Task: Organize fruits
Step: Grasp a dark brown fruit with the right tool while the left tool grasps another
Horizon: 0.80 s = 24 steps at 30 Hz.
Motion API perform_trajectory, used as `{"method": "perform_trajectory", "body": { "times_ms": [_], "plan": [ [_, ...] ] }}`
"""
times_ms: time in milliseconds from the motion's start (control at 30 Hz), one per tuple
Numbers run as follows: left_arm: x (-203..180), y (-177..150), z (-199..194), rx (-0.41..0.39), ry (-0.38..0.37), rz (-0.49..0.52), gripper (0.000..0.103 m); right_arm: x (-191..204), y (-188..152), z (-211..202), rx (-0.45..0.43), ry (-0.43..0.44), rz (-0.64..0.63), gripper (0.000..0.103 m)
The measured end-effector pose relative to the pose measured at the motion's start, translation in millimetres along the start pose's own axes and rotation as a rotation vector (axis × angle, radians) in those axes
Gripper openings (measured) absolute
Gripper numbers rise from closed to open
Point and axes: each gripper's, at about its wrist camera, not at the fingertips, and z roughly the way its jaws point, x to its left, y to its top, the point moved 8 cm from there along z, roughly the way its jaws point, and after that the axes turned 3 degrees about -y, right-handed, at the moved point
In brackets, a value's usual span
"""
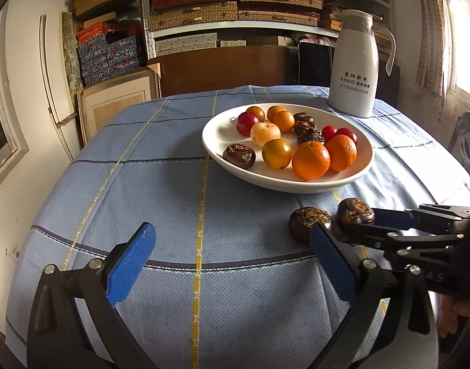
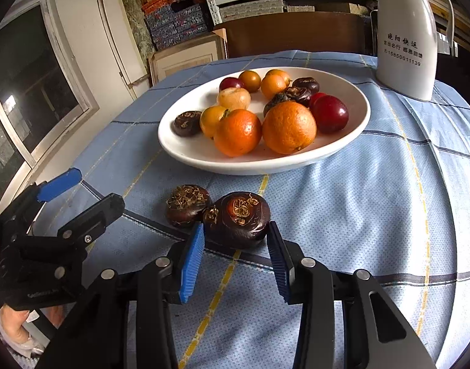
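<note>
A white plate holds oranges, small yellow-orange fruits, red plums and dark water chestnuts. Two dark water chestnuts lie on the blue cloth in front of it: one sits between the pads of my right gripper, whose jaws stand around it, close on both sides with small gaps. The other chestnut lies just to its left. My left gripper is open and empty, low over the cloth, left of both chestnuts. It also shows in the right wrist view.
A white thermos jug stands behind the plate at the back right. The blue checked tablecloth covers the table. Shelves with boxes stand behind the table.
</note>
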Motion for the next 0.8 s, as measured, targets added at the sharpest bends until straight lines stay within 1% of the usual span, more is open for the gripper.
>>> {"method": "perform_trajectory", "body": {
  "times_ms": [100,167,267,333,400,500,567,700,800],
  "plan": [
    [0.0,-0.5,1.3,0.007,-0.005,-0.002,0.098,-8.9,0.4,-13.7,-0.036,0.009,0.025,0.042],
    [-1.9,-1.3,2.1,0.012,-0.010,0.004,0.098,-19.7,0.6,-29.8,-0.077,0.010,0.050,0.042],
    [-11.8,-4.1,8.9,0.049,-0.059,0.019,0.098,-40.4,-0.8,-47.8,-0.120,0.021,0.122,0.042],
    [-22.7,-5.4,17.6,0.089,-0.091,0.035,0.098,-51.9,-0.2,-51.2,-0.128,0.030,0.169,0.042],
    [-32.4,-3.0,24.3,0.103,-0.089,0.058,0.098,-56.4,1.9,-52.8,-0.134,0.040,0.191,0.042],
    [-41.0,0.6,32.5,0.111,-0.080,0.075,0.098,-55.1,3.3,-55.0,-0.137,0.052,0.186,0.042],
    [-48.6,0.9,39.6,0.129,-0.095,0.083,0.098,-54.7,1.1,-55.8,-0.138,0.056,0.183,0.042],
    [-62.7,1.7,47.3,0.145,-0.098,0.134,0.098,-54.9,1.4,-56.9,-0.140,0.060,0.191,0.042],
    [-70.9,-0.2,51.6,0.163,-0.116,0.165,0.098,-54.0,1.2,-57.2,-0.139,0.060,0.193,0.042]
  ]
}}
